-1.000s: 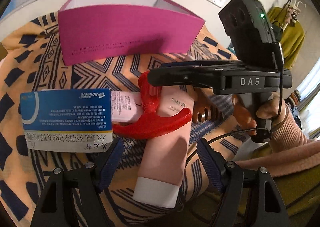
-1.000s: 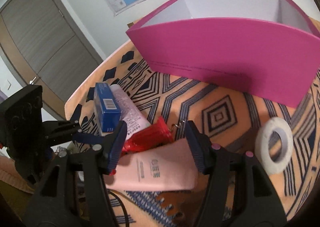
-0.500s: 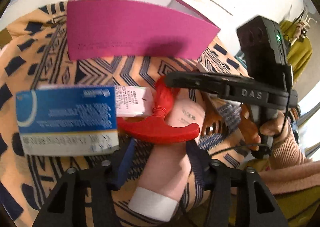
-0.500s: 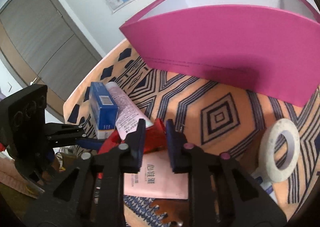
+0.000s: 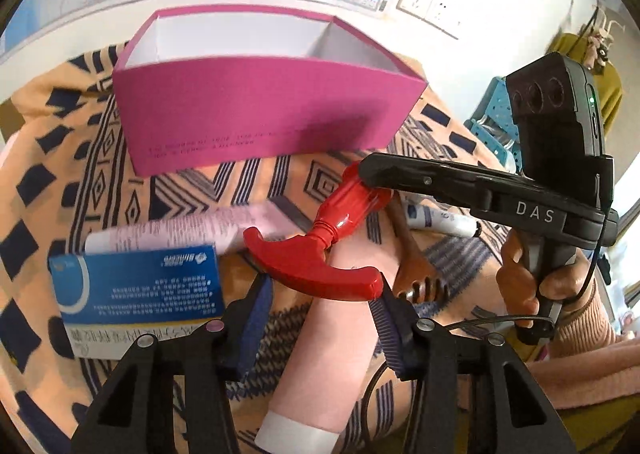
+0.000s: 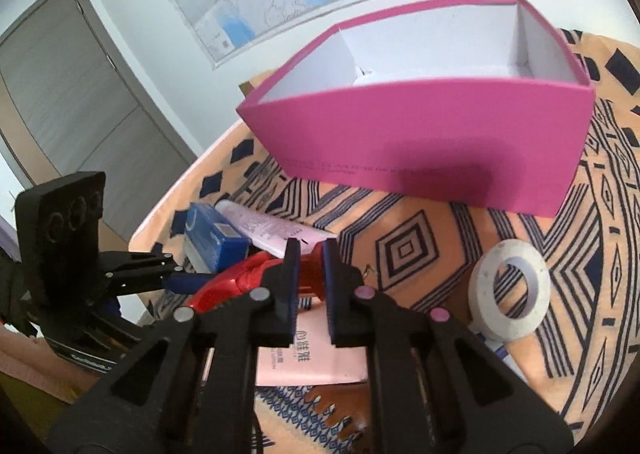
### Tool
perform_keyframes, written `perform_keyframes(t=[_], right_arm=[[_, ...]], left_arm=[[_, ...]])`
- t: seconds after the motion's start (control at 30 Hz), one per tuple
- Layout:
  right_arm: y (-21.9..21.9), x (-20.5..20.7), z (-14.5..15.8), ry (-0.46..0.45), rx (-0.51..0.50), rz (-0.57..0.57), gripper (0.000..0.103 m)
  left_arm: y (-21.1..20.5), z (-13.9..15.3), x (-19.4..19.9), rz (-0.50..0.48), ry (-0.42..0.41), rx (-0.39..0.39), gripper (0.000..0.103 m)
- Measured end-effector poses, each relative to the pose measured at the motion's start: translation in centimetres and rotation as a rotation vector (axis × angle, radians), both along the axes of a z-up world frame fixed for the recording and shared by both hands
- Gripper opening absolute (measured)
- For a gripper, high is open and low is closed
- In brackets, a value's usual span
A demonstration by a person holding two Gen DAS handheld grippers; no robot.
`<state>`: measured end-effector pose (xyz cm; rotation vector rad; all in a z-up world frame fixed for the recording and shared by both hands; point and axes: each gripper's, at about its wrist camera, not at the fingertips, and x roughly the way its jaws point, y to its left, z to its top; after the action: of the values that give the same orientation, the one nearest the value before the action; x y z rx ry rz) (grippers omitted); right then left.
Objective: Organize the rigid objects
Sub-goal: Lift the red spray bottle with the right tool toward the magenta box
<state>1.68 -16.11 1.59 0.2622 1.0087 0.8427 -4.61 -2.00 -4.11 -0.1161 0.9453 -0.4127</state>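
While my right gripper [image 6: 307,274] has its fingers clenched on the ribbed neck of the red T-handled tool [image 5: 320,254], I judge the step in hand to be lifting that tool clear and carrying it to the magenta box [image 5: 260,121], which stands open at the far side of the counter [image 6: 420,254]. The tool lies across the pink tube [image 5: 332,354] in the near clutter, its crossbar pointing toward me, just right of the blue carton [image 5: 136,290] and the white tube [image 5: 180,230]. My left gripper [image 5: 320,314] has just been closing with the pink tube between its fingers; one pad sits at the tube's right edge, but cloth shows beside the other, so I cannot tell whether they truly bite. To do this well I would raise the tool straight up before going far, so that the crossbar does not hook the carton or drag the tube. The grip is near one end, so the heavy handle may swing; I would keep the wrist steady, pass above the box's near wall, and lower before letting go.
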Motion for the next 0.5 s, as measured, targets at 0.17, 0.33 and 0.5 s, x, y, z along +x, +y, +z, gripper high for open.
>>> perform_keyframes(t=[0.17, 0.33, 0.5], right_arm=[[-0.6, -0.5, 1.8, -0.041, 0.022, -0.017, 0.013], [-0.6, -0.4, 4.1, -0.105, 0.034, -0.031, 0.013], [-0.5, 0.7, 5.8, -0.147, 0.043, -0.058, 0.015]], left_arm=[[-0.5, 1.3, 0.2, -0.015, -0.036, 0.004, 0.049], [-0.7, 3.0, 0.7, -0.020, -0.080, 0.007, 0.049], [-0.3, 5.5, 1.9, -0.012, -0.142, 0.024, 0.049]])
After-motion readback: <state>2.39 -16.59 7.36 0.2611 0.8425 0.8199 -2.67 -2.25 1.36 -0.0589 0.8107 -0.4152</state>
